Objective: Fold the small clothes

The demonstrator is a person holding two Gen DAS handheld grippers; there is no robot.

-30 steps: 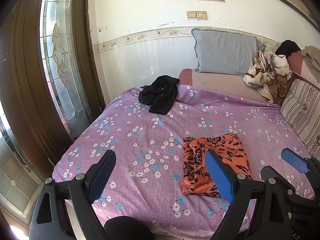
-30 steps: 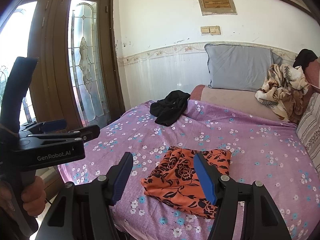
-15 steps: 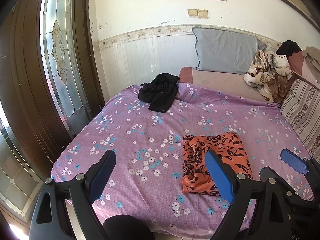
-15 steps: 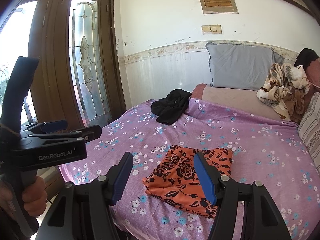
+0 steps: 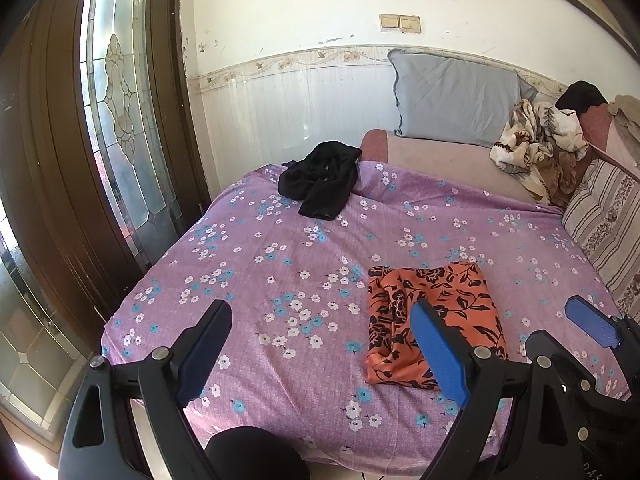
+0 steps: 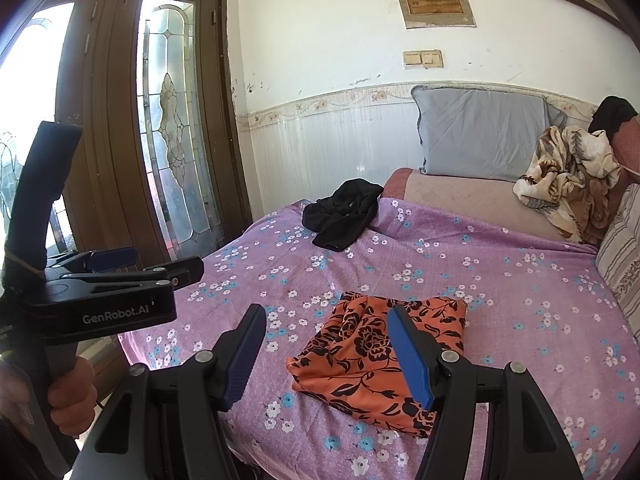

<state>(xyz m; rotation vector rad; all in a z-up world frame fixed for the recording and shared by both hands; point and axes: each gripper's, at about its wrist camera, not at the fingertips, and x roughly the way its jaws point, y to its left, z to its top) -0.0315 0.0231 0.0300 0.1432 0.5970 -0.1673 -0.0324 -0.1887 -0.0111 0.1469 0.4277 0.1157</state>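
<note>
Orange, black-flowered cloth (image 6: 384,364), thin and limp, lies folded into a flat rectangle near the six o'clock edge of the purple floral bedsheet (image 5: 280,264), seemingly finished. A crumpled black garment (image 5: 320,184) waits at twelve o'clock, probably next. The left gripper (image 5: 324,356) gapes wide and empty; the right gripper (image 6: 328,356) hovers partly spread, holding nothing, above the fold.

Both grippers held apart, nothing between their pads.
The left gripper (image 5: 324,352) stands wide, tilted downward; a hand (image 6: 72,396) grasps its handle in the right wrist view. The right gripper (image 6: 328,354) gapes somewhat narrower, also angled down.
</note>
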